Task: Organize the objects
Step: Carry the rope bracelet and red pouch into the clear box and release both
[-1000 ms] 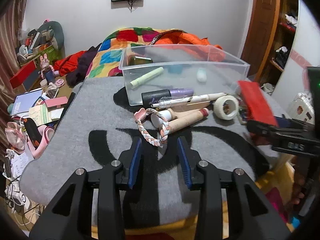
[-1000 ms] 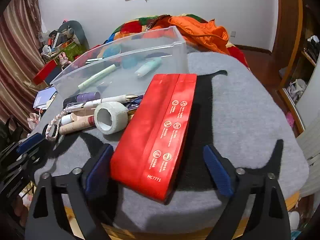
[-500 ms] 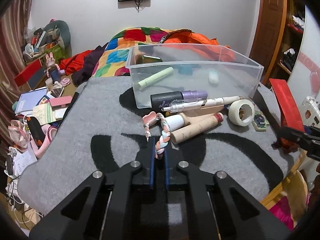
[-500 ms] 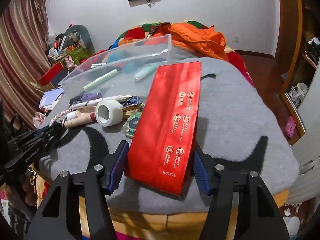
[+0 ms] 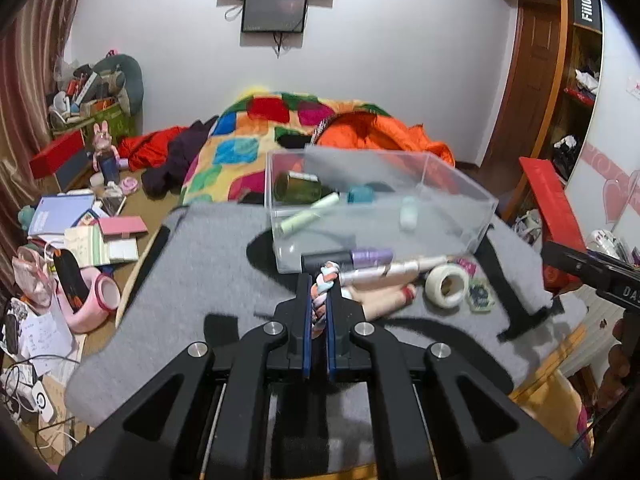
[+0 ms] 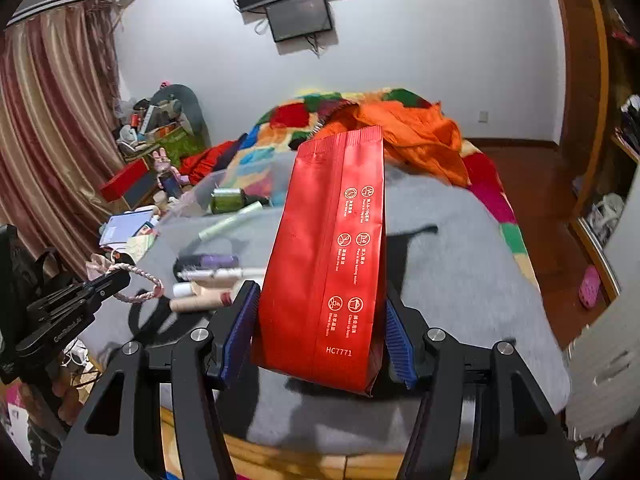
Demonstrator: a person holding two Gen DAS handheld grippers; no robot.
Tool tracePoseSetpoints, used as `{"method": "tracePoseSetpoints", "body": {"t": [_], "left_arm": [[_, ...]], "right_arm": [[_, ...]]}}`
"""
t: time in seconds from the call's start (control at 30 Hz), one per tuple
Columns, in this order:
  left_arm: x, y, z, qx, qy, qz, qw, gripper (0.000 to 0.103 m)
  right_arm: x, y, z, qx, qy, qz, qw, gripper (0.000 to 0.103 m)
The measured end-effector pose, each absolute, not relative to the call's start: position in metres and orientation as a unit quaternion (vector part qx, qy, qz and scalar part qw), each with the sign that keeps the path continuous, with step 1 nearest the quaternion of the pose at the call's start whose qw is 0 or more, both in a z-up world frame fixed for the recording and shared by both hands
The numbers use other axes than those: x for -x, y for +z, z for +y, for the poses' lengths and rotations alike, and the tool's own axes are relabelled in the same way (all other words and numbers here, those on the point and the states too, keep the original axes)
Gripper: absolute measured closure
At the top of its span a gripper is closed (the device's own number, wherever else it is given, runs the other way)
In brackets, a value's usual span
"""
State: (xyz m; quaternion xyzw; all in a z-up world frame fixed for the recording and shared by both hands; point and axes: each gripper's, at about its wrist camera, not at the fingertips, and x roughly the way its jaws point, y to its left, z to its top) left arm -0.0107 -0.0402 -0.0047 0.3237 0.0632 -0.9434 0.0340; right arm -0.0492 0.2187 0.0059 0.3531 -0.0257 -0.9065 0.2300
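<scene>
My left gripper (image 5: 317,280) is shut on a pink, white and blue braided bracelet (image 5: 323,294) and holds it above the grey mat (image 5: 208,264). From the right wrist view the bracelet (image 6: 140,285) hangs from the left gripper (image 6: 120,278). My right gripper (image 6: 318,320) is shut on a tall red pouch (image 6: 332,248), lifted and upright; it also shows at the right edge of the left wrist view (image 5: 554,208). The clear plastic box (image 5: 376,208) stands at the far side of the mat and holds a green tube (image 5: 310,218) and a dark jar (image 5: 298,188).
In front of the box lie a purple-capped tube (image 5: 352,258), a white pen (image 5: 396,270), a cardboard tube (image 5: 380,300), a tape roll (image 5: 446,284) and a small packet (image 5: 480,296). Clutter covers the floor at left. A bed stands behind.
Both grippers have risen. The left one closed on the bracelet and lifted it off the mat. The right one closed on the red pouch and raised it from lying flat to upright.
</scene>
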Motion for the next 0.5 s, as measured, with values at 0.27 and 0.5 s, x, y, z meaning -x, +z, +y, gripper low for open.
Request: {"method": "tracePoseSetpoints", "body": {"t": [0.27, 0.5], "left_arm": [[0.026, 0.023, -0.042, -0.302, -0.950, 0.074, 0.023, 0.098], [0.045, 0.044, -0.040, -0.283, -0.957, 0.065, 0.021, 0.098]], "right_arm": [[0.075, 0.027, 0.202, -0.329, -0.911, -0.020, 0.248, 0.048], [0.097, 0.037, 0.190, -0.318, -0.913, -0.018, 0.254, 0.048]]}}
